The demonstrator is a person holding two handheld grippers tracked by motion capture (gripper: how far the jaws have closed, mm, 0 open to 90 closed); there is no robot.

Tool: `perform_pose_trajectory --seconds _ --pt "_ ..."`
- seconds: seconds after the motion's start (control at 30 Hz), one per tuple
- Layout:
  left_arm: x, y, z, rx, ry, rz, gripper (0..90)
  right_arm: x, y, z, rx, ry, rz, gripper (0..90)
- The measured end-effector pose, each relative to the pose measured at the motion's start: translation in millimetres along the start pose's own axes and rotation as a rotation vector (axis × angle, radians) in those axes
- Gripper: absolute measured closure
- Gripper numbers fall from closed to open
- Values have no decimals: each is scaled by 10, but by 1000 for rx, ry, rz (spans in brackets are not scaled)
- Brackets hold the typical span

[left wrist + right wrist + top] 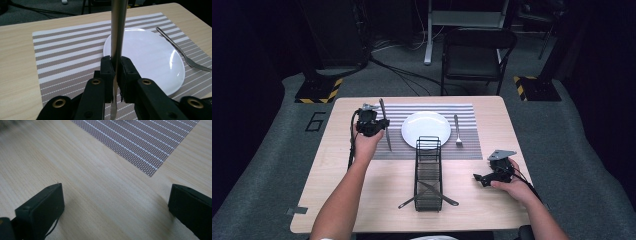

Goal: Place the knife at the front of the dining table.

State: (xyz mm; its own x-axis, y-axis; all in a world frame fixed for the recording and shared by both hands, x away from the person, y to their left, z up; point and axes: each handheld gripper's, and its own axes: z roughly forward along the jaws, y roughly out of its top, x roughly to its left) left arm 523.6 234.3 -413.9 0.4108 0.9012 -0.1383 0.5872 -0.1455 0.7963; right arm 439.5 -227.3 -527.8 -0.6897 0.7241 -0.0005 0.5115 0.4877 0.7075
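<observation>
- Left gripper (115,75) at bottom centre, clamped tight on the knife (117,32), just left of the plate (150,55).
- Lower it flat on the mat (62,55), parallel to the fork (180,50).
- Right gripper (115,202) gapes empty over the bench (100,190).

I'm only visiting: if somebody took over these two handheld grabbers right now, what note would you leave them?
Left gripper: shut on a knife, held over the striped placemat left of the white plate.
Right gripper: open, holding nothing, low over the bare table.
Done: fork lies right of the plate.
Left: probably set the knife down beside the plate. More cutlery lies in the wire basket.
</observation>
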Motion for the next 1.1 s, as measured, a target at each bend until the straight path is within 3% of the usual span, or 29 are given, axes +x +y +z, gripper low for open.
perform_pose_trajectory --seconds 0.27,0.53,0.7,1.1 --pt "-9 26 163 -28 17 -28 824 0 0 0 0 0 0 0" --pt "10 8 258 -59 3 -28 825 0 0 0 0 0 -1 0" --pt "41 -6 298 -72 26 -53 824 0 0 0 0 0 -1 0" --pt "120 -31 421 -92 34 -125 825 0 0 0 0 0 0 0"
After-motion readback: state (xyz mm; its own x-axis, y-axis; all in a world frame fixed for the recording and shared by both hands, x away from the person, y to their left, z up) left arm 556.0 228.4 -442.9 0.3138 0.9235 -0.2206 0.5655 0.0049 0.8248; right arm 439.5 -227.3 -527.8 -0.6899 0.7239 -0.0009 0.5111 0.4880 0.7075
